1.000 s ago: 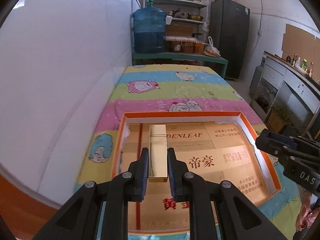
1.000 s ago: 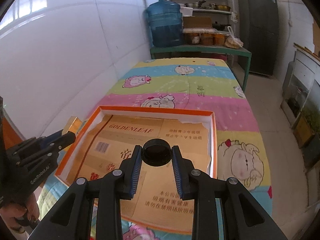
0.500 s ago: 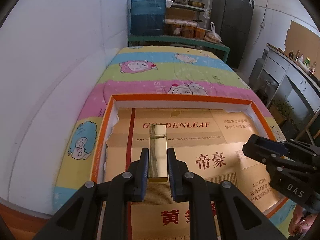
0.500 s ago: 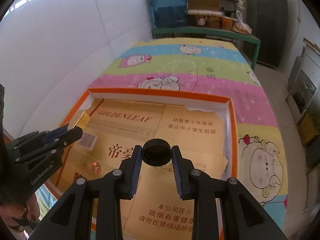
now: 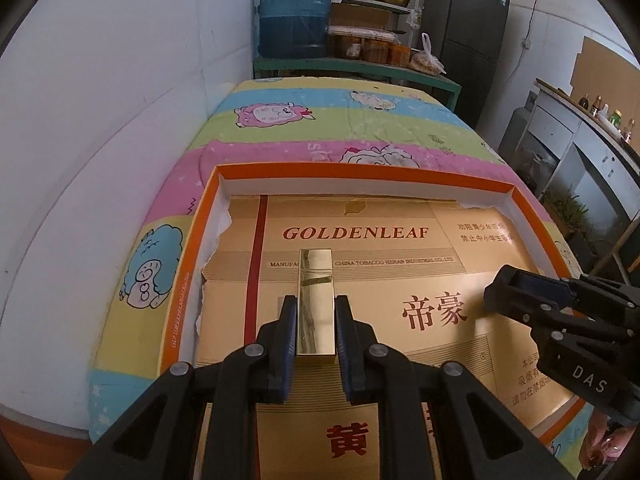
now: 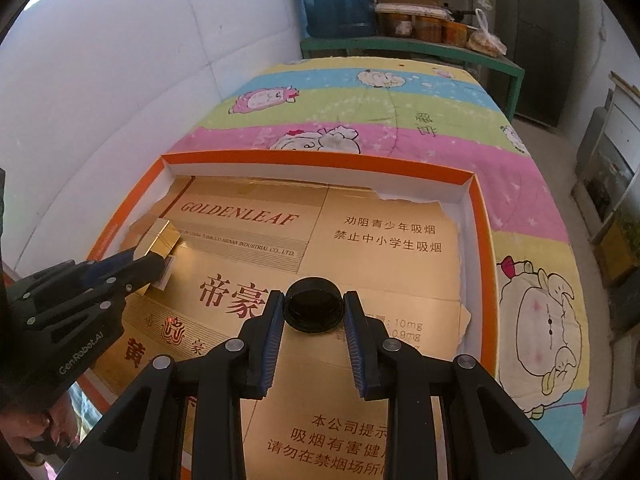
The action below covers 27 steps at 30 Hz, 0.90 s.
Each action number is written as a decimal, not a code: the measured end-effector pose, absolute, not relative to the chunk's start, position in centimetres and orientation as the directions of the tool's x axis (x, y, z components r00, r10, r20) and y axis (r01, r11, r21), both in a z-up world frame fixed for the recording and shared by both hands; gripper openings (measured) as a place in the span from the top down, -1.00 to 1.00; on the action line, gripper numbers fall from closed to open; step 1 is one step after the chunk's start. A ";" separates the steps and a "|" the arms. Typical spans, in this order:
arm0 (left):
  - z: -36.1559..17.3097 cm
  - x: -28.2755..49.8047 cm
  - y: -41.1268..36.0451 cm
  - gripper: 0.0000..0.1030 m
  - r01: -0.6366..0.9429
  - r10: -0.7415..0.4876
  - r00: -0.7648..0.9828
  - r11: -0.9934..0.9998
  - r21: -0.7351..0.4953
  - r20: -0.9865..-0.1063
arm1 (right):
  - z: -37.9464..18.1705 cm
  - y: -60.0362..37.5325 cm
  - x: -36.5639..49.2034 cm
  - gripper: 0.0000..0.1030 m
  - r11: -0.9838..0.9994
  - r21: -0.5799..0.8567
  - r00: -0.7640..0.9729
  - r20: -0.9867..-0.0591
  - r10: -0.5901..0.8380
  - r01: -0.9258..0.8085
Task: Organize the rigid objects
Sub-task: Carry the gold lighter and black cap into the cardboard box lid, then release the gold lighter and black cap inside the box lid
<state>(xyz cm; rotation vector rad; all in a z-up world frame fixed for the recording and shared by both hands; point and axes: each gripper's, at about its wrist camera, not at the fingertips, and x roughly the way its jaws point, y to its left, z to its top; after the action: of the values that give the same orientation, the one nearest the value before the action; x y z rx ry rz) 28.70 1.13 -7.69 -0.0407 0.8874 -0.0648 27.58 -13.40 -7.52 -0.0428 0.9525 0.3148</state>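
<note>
Nearest, the left gripper (image 5: 316,332) is clamping a gold bar-shaped box (image 5: 315,304) lengthwise, jaws tight on its long sides, so it can be laid flat. The right gripper (image 6: 314,320) is pinching a round black cap (image 6: 313,309) by its rim. Both are hanging over the gold cardboard lining (image 6: 384,248); whether either is touching it is unclear. Beyond, the orange tray (image 5: 360,171) is resting on the cartoon quilt (image 5: 340,128), probably serving as the collecting place.
</note>
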 end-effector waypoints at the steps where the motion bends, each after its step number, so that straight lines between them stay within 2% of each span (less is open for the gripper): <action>1: -7.7 28.7 1.1 0.65 0.041 -0.074 0.627 0.997 -0.062 -0.775 | -7.6 -13.3 27.6 0.41 0.954 0.098 0.538 -0.808 0.242 -0.283; 7: -8.1 28.8 1.1 0.60 0.058 -0.073 0.621 0.997 -0.047 -0.781 | -8.1 -13.0 27.6 0.41 0.955 0.078 0.534 -0.815 0.225 -0.285; 14: -7.8 28.7 1.4 0.16 0.059 -0.098 0.620 0.995 -0.078 -0.778 | -7.9 -13.1 27.3 0.40 0.954 0.088 0.543 -0.806 0.238 -0.287; 17: -7.3 28.3 1.5 0.05 0.059 -0.098 0.630 0.995 -0.078 -0.771 | -7.8 -13.1 26.9 0.40 0.954 0.086 0.548 -0.803 0.237 -0.287; 20: -6.9 27.8 1.7 -0.02 0.056 -0.099 0.641 0.995 -0.083 -0.761 | -7.6 -13.1 26.6 0.39 0.955 0.090 0.551 -0.800 0.239 -0.283; 27: -6.7 26.2 2.7 -0.04 0.079 -0.146 0.635 0.989 -0.124 -0.758 | -6.6 -13.1 25.3 0.39 0.956 0.082 0.572 -0.786 0.236 -0.281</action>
<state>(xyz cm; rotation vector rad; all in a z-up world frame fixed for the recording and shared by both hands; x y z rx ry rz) 26.23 2.68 -6.71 -0.0819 0.8732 -0.1291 25.27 -13.12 -6.65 -0.0540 0.9134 0.3033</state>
